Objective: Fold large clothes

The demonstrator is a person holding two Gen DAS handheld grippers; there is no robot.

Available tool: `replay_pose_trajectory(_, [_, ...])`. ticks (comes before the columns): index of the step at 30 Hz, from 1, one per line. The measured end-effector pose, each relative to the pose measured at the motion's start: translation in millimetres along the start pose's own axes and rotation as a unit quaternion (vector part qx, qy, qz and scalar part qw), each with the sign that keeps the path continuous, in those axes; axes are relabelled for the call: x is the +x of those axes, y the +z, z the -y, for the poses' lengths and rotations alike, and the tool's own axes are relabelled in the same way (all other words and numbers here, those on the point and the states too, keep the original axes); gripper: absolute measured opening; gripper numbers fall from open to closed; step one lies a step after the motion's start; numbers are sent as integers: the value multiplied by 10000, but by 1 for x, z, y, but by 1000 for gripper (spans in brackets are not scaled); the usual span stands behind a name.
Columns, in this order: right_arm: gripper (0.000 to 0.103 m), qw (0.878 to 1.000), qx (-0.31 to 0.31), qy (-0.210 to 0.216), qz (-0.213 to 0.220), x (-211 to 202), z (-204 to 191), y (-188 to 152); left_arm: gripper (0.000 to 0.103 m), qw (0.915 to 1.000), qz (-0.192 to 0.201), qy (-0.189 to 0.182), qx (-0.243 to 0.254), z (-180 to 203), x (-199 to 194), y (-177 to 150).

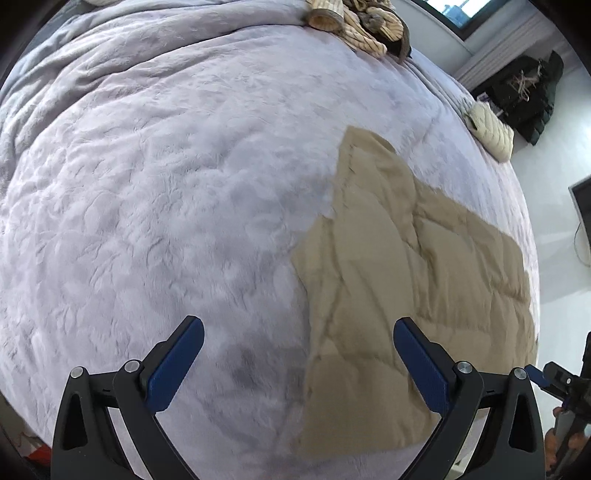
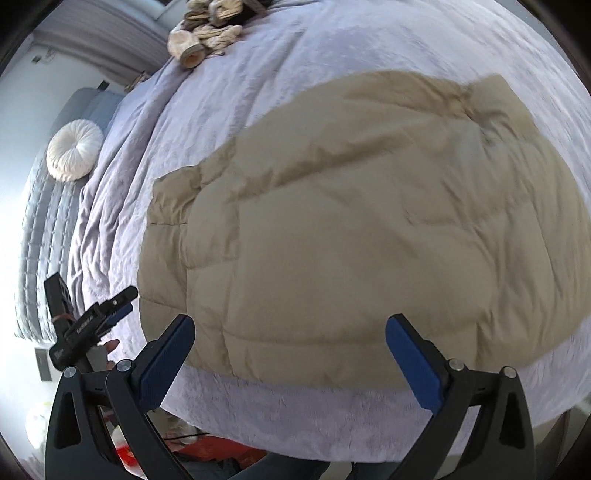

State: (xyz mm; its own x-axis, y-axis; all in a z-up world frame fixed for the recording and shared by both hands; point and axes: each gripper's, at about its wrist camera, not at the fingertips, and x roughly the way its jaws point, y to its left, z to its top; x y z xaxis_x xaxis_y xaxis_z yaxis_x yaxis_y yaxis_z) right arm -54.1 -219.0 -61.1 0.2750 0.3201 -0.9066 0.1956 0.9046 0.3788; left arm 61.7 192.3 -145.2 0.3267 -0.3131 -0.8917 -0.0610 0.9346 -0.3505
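Observation:
A tan quilted puffer jacket (image 2: 351, 221) lies spread flat on a lavender plush blanket (image 2: 295, 417) covering a bed. In the left wrist view the jacket (image 1: 406, 295) lies at the right, one sleeve reaching away. My left gripper (image 1: 297, 328) is open and empty, hovering above the blanket at the jacket's left edge. My right gripper (image 2: 290, 325) is open and empty, hovering over the jacket's near hem. The left gripper also shows in the right wrist view (image 2: 118, 306) at the far left.
A pile of cream knitted clothes (image 1: 362, 22) lies at the far end of the bed, another cream piece (image 1: 491, 133) at its right edge. A white round cushion (image 2: 74, 149) sits on a grey surface at the left. Red items (image 2: 207, 454) lie on the floor below the bed's edge.

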Motion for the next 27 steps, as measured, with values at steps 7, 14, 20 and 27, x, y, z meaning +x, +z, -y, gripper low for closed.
replay_pose_trajectory(7, [87, 9984, -461, -279, 175, 8, -11, 22, 103, 9888, -444, -1376, -371, -23, 34, 17])
replay_pose_trajectory(14, [19, 9978, -527, -335, 237, 36, -2, 54, 103, 9602, -1092, -2561, -237, -6, 89, 37])
replay_pose_trajectory(20, [19, 9927, -1024, -475, 427, 49, 2, 65, 103, 9448, -1744, -2768, 168, 16, 139, 44])
replay_pose_trajectory(27, [16, 9950, -789, -444, 421, 80, 24, 74, 56, 9372, -1867, -2906, 490, 43, 147, 37])
